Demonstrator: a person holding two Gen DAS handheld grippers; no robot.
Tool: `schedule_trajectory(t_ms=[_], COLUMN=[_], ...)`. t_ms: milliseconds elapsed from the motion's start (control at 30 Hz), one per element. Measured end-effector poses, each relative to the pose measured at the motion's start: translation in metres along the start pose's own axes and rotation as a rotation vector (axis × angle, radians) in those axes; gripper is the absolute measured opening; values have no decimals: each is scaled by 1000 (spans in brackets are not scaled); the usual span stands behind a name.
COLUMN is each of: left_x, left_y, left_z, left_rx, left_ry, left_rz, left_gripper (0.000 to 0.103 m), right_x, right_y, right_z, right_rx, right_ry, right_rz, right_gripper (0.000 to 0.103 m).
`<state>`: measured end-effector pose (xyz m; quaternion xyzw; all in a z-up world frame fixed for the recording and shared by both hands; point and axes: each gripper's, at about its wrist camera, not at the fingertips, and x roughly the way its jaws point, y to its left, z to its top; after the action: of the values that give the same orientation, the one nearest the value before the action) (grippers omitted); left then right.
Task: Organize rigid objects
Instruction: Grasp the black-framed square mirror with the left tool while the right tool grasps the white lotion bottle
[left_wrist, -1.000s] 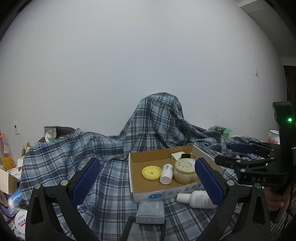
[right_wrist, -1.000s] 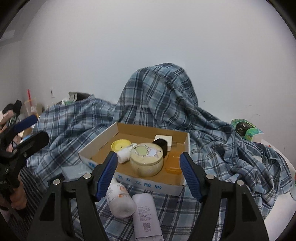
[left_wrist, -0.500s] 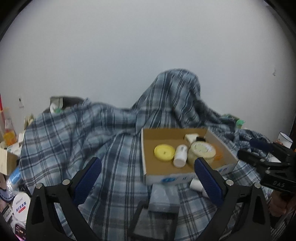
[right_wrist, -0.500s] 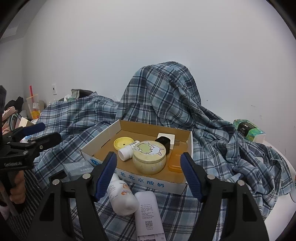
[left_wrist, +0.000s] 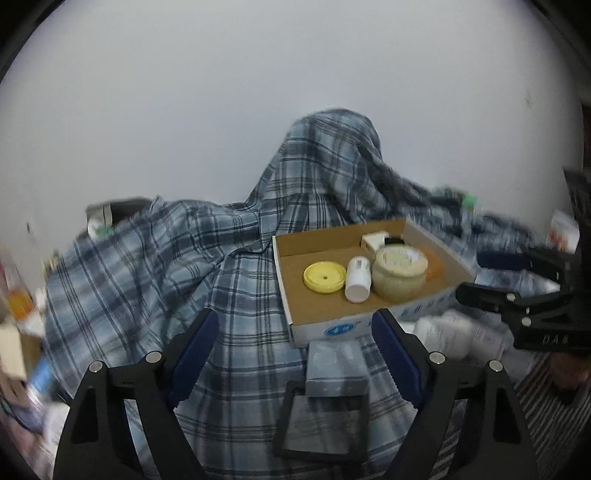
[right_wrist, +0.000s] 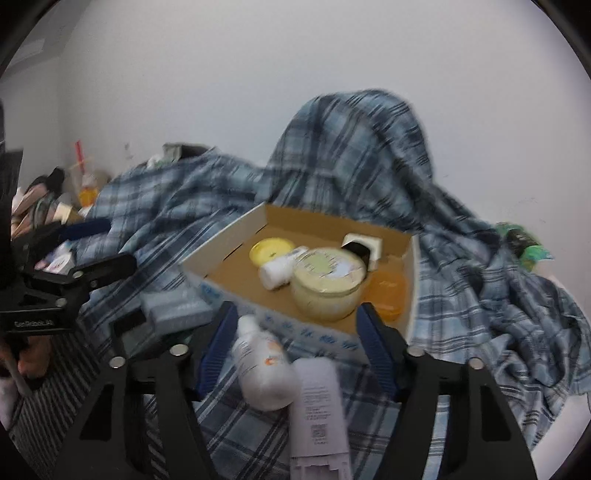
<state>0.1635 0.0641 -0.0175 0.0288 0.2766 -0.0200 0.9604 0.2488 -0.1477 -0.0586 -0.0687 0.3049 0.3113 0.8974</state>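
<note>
The cardboard tray (right_wrist: 221, 258) lies on the plaid cloth (left_wrist: 147, 266); blue print runs along its front wall, too blurred to read. In it sit a yellow lid (left_wrist: 324, 277), a small white bottle (left_wrist: 357, 278) on its side, a cream jar (right_wrist: 327, 282) and an orange piece (right_wrist: 386, 291). Only the right wrist view shows a white bottle (right_wrist: 264, 369) and a white tube (right_wrist: 319, 398) with a code square, between the right gripper's (right_wrist: 295, 352) unclenched, just-closing jaws. The left wrist view shows a grey box (left_wrist: 336, 365) between the left gripper's (left_wrist: 295, 354) jaws, likewise narrowing, untouched.
</note>
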Motion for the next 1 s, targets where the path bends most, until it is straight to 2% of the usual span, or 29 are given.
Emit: schedule_trajectory(t_ms=[133, 300, 367, 533, 600, 667, 700, 767, 800, 833, 967, 1000], left_x=[0, 5, 7, 14, 19, 25, 29, 37, 41, 44, 46, 45], left_y=[-12, -30, -37, -46, -51, -57, -59, -59, -59, -59, -58, -57], left_z=[2, -12, -20, -30, -35, -39, -41, -39, -37, -36, -36, -34], left_rx=[164, 434, 535, 672, 734, 785, 795, 788, 779, 773, 758, 745], left_ry=[22, 85, 120, 197, 249, 278, 282, 294, 304, 311, 318, 318], left_rz=[3, 5, 7, -45, -83, -88, -81, -86, -94, -101, -124, -134], left_gripper=[71, 63, 63, 63, 63, 60, 54, 51, 46, 36, 29, 25], right_x=[17, 35, 40, 47, 46, 45, 46, 45, 44, 43, 38, 36], right_y=[8, 16, 17, 17, 16, 15, 14, 14, 14, 14, 13, 12], right_z=[-5, -13, -16, -20, -20, -21, -20, -20, -19, -19, -16, -15], right_rx=[-29, -64, -72, -75, -70, -62, -60, -55, -55, -51, -33, -30], right_ry=[94, 193, 221, 261, 261, 261, 262, 260, 257, 253, 239, 234], right_rz=[67, 76, 71, 81, 80, 88, 93, 99, 99, 103, 117, 117], right_gripper=[55, 50, 49, 47, 44, 43, 42, 41, 41, 41, 39, 39])
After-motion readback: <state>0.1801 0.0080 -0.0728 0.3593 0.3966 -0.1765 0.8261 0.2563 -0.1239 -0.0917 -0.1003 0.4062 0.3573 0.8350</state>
